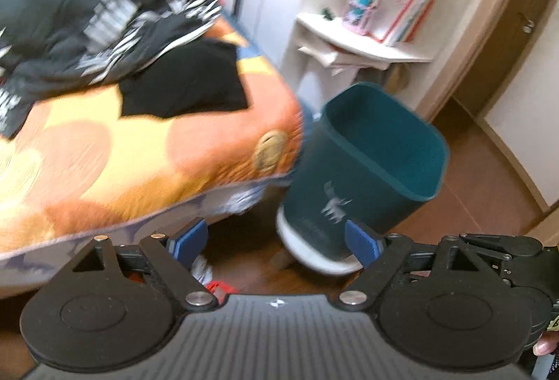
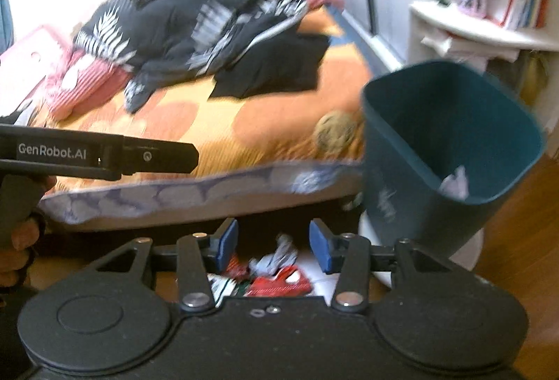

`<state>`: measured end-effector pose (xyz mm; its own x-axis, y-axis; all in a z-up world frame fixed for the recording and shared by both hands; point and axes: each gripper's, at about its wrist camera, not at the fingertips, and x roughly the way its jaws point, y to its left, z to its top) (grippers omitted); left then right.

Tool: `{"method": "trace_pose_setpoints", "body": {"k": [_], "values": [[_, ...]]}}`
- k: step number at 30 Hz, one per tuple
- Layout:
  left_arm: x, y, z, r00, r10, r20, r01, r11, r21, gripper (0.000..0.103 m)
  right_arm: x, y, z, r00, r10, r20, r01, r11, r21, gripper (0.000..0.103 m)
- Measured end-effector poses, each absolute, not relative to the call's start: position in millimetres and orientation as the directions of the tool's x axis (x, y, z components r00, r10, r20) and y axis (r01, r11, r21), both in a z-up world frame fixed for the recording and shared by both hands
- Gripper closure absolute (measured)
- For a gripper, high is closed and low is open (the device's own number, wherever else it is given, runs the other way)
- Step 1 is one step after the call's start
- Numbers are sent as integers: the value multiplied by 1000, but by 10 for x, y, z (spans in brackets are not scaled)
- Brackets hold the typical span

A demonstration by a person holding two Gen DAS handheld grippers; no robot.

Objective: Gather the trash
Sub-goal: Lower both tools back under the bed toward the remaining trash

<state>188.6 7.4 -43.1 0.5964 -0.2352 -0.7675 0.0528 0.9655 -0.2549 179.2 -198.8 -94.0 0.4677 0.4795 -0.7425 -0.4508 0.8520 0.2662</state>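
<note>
A dark teal bin [image 1: 370,156] with a white base stands on the wooden floor at the corner of the bed. My left gripper [image 1: 276,242] is open wide just in front of the bin's base, with nothing gripped. In the right wrist view the bin [image 2: 436,142] is on the right, and a crumpled white paper [image 2: 454,182] lies inside it. My right gripper [image 2: 273,243] is open above a small heap of trash [image 2: 279,271] on the floor: red-and-white wrappers and crumpled paper. A bit of red wrapper [image 1: 218,287] also shows under the left fingers.
The bed [image 1: 104,153] with an orange cover and a pile of dark clothes [image 1: 104,13] fills the left. White shelves [image 1: 367,41] with books stand behind the bin. The left gripper's black housing [image 2: 70,153] and a hand [image 2: 21,240] reach in from the left.
</note>
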Motion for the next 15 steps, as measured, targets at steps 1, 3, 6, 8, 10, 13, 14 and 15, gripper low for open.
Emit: {"method": "trace_pose_setpoints", "body": {"k": [1,3,6,8,10,13,14,15], "values": [[1867,158,-523,589,-228,-775,33,965,-259,15,1795,-1911,-1023,454,478,-752,-457,849,264,56],[1845,343,-739,566,-214,-796,-20,962,-273,9,1797,-1770,-1203,433,470,-769,-462,848,258,56],[1849,643,-1111,523,-184,-832,-118,951,-284,8,1861,-1595,-1526,376,456,-807,-436,855,280,56],[1851,853,-1374,487,-156,-859,-184,943,-275,8,1914,-1459,-1759,344,438,-831,-424,862,279,56],[1860,1037,-1627,451,-118,-885,-246,936,-250,8,1956,-1345,-1968,308,425,-851,-416,865,281,56],[1881,1308,-2050,388,-78,-918,-332,918,-218,8,2041,-1210,-2272,269,402,-875,-411,870,273,56],[1889,1382,-2176,367,-72,-927,-355,911,-211,8,2072,-1179,-2354,261,392,-882,-409,873,266,56],[1889,1447,-2304,344,-64,-937,-380,903,-202,8,2112,-1152,-2443,250,380,-891,-405,876,261,56]]}}
